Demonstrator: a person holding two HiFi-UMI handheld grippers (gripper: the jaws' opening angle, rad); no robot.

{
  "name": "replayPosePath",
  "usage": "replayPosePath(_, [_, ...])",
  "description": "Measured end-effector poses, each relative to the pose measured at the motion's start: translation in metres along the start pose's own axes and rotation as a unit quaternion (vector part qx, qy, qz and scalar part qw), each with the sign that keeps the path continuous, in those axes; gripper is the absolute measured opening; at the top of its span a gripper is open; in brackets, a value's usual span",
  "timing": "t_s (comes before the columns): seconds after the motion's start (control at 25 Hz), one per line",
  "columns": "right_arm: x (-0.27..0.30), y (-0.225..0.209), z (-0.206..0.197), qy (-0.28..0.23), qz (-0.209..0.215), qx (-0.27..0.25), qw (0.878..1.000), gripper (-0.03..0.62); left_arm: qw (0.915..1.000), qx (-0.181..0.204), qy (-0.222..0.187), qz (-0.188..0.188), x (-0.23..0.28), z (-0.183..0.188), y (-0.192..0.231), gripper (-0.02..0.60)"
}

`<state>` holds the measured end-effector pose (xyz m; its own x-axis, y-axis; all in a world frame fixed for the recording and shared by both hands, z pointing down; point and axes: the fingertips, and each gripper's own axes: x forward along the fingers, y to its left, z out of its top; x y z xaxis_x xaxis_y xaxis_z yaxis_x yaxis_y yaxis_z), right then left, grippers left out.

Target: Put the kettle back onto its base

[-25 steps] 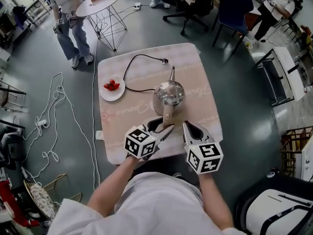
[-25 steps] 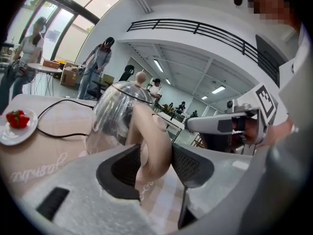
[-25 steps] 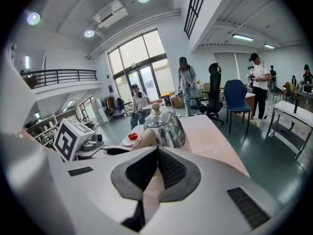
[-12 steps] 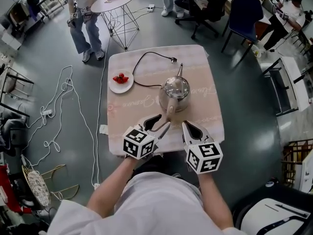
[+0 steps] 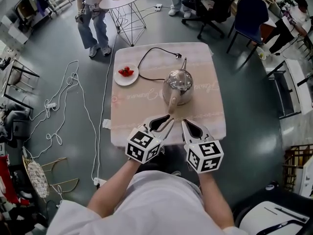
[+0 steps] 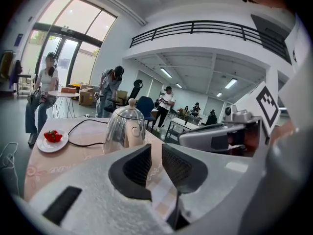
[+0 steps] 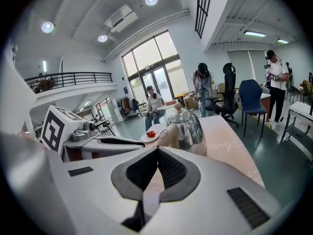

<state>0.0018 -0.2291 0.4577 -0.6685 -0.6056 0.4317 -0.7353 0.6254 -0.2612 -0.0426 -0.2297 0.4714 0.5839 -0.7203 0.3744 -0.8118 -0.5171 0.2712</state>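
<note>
Drawn back from the kettle [image 5: 178, 84]: left gripper [image 5: 164, 125], jaws just narrowed, empty gap between; right gripper [image 5: 192, 129] closed, empty — kettle seemingly on its base, task judged done.

The kettle [image 5: 178, 84] stands mid-table [image 5: 205, 114], handle toward the near edge, and the bare cloth in front of it leaves a clear lane in. The right side is open too. On the left the black cord [image 5: 139, 68] loops across, the plate [image 5: 119, 78] of red fruit just beside it.
</note>
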Motion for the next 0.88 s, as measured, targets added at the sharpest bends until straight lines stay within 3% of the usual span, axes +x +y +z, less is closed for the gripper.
replayPosePath(0.32, [-0.012,0.017,-0.003,-0.004,0.015,-0.018,1.000,0.004,0.9997,0.018,-0.011,0.013,-0.016,0.004,-0.018,0.008])
replayPosePath(0.88, [-0.033,0.027,-0.009,-0.017,0.015,-0.023,0.999,0.004,0.9995,0.021,-0.018,0.014,-0.025,0.000,-0.040,0.006])
